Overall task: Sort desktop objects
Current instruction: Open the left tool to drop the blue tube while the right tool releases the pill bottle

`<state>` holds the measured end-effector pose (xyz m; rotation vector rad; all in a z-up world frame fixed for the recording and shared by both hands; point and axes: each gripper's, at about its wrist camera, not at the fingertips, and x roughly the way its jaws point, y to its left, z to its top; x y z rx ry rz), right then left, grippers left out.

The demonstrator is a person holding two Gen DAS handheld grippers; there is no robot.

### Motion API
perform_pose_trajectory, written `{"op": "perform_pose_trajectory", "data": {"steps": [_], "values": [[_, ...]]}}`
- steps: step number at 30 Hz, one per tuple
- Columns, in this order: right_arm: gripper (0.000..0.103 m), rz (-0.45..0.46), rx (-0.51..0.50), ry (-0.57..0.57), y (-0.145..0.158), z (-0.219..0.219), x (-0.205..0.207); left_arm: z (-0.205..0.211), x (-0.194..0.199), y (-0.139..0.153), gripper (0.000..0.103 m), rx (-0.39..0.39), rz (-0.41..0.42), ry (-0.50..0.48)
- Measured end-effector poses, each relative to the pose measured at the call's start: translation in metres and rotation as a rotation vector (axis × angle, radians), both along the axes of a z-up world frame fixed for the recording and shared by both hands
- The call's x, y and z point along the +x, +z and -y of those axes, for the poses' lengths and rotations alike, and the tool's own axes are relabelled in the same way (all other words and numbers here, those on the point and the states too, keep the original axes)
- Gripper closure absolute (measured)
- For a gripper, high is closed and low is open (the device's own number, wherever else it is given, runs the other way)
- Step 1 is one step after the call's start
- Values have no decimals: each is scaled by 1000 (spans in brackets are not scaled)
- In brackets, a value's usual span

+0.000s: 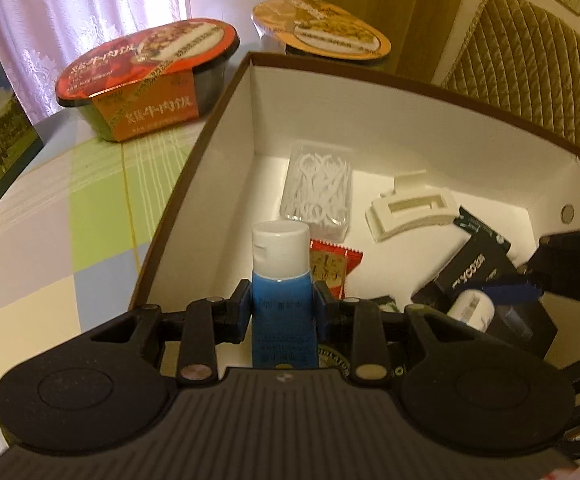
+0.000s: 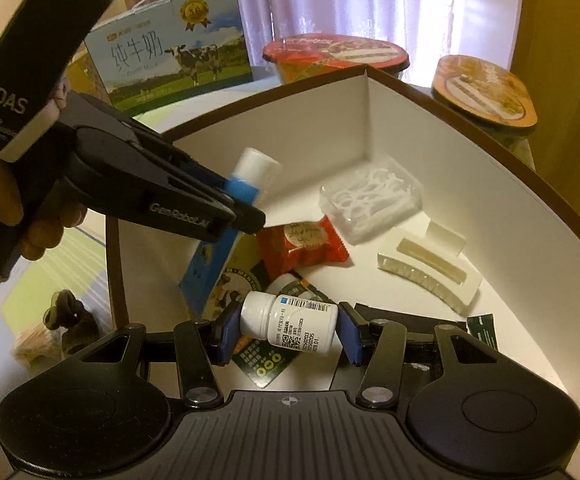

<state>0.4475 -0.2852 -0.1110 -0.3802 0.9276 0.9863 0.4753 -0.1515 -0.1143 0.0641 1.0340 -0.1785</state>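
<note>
Left tongs are clamped on a blue tube with a white cap, held over the near-left corner of the white-lined box. Right tongs sit lower in the same box with their blue pads bracketing a white pill bottle; the right pad appears to touch the bottle's base, while on the left whether pad meets cap cannot be told, so the hold itself is uncertain.

Ahead of both tongs lie a clear case of floss picks, a white hair clip and a red sachet. Dark packets lie directly under the right tongs.

Judging by the clutter, the tube is best lowered onto bare floor left of the sachet before the left tongs let go, so it does not bounce onto the bottle. The two tools are near each other, so one should finish and lift clear first. The worktop beyond carries meal tubs.
</note>
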Motion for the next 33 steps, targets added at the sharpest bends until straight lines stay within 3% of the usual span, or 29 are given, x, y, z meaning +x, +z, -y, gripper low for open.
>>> {"op": "perform_pose_trajectory", "data": {"steps": [10,24,26,27,28,31,33], "values": [[55,1,-21,2,1,0,-2,1,-12,7,67,16,-11,-49],[54,-2,-13,-16,4,0,-4,-3,-22,22,54,22,8,-32],[44,-16,-10,-30,4,1,-3,-4,-24,23,54,20,9,-29],[24,-17,-8,-35,4,2,-3,-5,-24,24,54,21,10,-28],[16,-4,1,-33,6,3,-5,-5,-25,24,54,22,11,-26],[16,9,-1,-22,8,2,-11,-6,-27,27,47,18,13,-18],[14,1,-3,-40,8,3,-10,-7,-30,29,38,11,18,-8]]}}
